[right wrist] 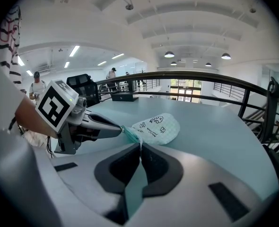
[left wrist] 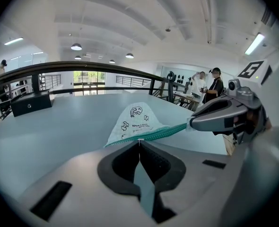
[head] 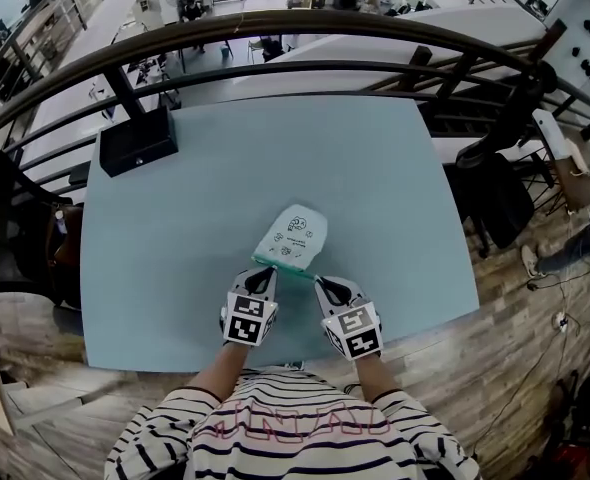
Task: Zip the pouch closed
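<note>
A white pouch (head: 295, 233) with small black drawings and a teal zipper edge (head: 283, 264) lies on the pale blue table (head: 175, 258), its zipper side toward me. My left gripper (head: 265, 272) is shut on the left part of that edge; in the left gripper view a small silvery piece sits at its closed tips (left wrist: 139, 140). My right gripper (head: 320, 282) is shut on the edge's right end, as the left gripper view shows (left wrist: 190, 124). In the right gripper view the pouch (right wrist: 157, 128) lies just past my shut jaws (right wrist: 140, 144), and the left gripper (right wrist: 121, 128) pinches the teal corner.
A black box (head: 137, 140) stands at the table's far left corner. A dark curved railing (head: 275, 28) runs behind the table's far edge. The near table edge is just below my grippers. People (left wrist: 210, 85) stand far off to the right.
</note>
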